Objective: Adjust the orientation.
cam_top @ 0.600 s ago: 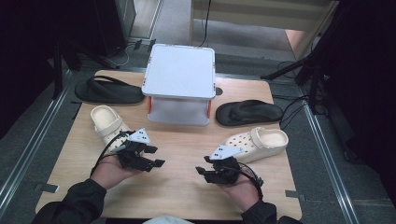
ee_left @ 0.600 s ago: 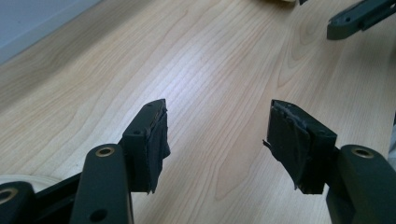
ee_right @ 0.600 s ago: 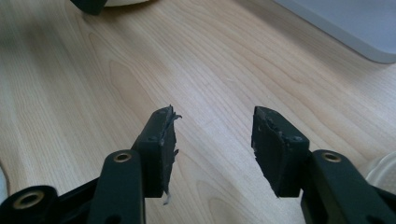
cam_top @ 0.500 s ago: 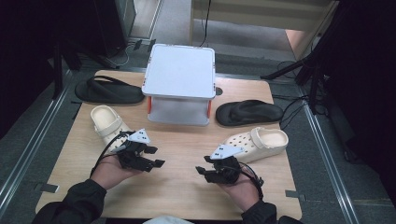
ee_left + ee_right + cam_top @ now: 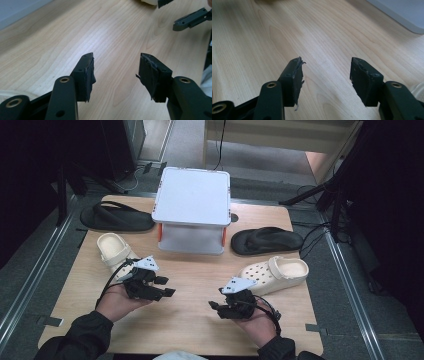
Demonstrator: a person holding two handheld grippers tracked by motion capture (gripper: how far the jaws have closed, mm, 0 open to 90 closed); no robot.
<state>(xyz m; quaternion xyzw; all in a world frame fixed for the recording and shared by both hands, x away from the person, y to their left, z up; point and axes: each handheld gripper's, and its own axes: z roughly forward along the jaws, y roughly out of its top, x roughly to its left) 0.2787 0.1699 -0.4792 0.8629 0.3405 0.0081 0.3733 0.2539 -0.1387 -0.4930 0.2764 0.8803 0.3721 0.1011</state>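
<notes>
Both pairs of jaws are held wide with nothing between them, the left gripper point(image 5: 167, 286) at seven o'clock and the right gripper point(image 5: 214, 309) at five o'clock on the pale wooden table point(image 5: 195, 270), each just beside a cream clog point(image 5: 114, 251) point(image 5: 276, 272), with grey flooring point(image 5: 30, 270) seen around.

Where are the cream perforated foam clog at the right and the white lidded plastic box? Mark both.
cream perforated foam clog point(image 5: 274, 272), high view, perforated toe upper.
white lidded plastic box point(image 5: 192, 196), high view, lid centre.
</notes>
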